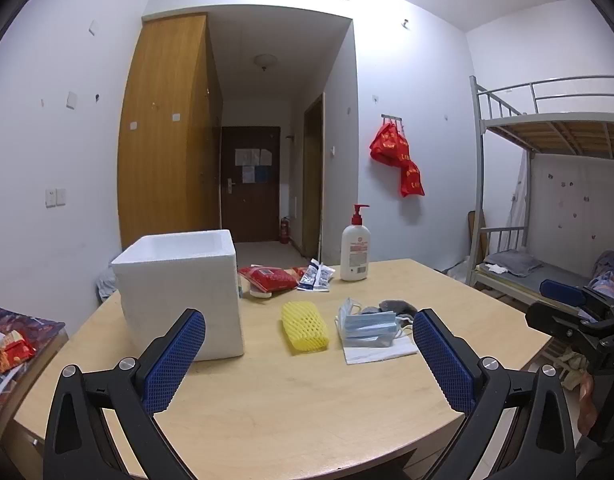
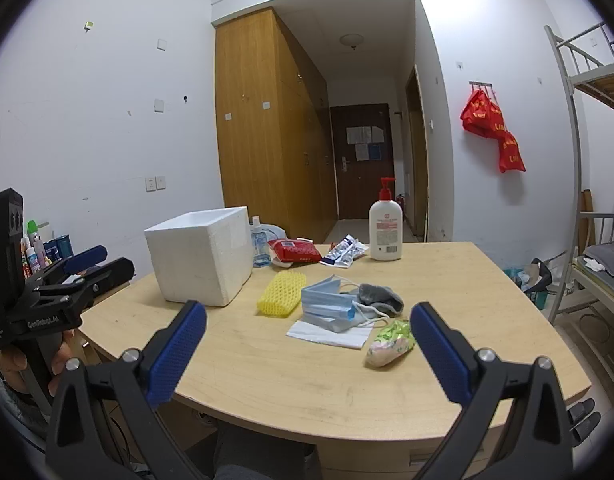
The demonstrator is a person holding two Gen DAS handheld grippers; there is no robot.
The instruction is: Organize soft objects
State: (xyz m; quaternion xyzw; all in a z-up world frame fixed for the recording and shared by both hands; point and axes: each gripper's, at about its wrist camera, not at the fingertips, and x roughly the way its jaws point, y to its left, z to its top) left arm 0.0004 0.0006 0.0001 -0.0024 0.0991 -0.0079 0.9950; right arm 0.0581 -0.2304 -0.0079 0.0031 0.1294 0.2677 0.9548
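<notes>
A white foam box (image 1: 183,292) (image 2: 205,254) stands open-topped on the wooden table (image 1: 307,392) (image 2: 447,288) at the left. To its right lie a yellow foam net sleeve (image 1: 305,326) (image 2: 283,294), a stack of blue face masks (image 1: 367,328) (image 2: 327,304) on a white tissue (image 2: 327,334), a grey sock (image 2: 381,298) (image 1: 395,306) and a green patterned soft bundle (image 2: 389,342). My left gripper (image 1: 307,364) is open and empty above the table's near edge. My right gripper (image 2: 307,354) is open and empty, the bundle just inside its right finger.
A white pump bottle (image 1: 355,250) (image 2: 385,226), red wipes pack (image 1: 269,278) (image 2: 295,250), blue-white sachets (image 1: 315,276) (image 2: 343,256) and a clear sanitizer bottle (image 2: 260,246) stand at the table's back. A bunk bed (image 1: 547,184) is at the right, a shelf of bottles (image 2: 39,252) at the left.
</notes>
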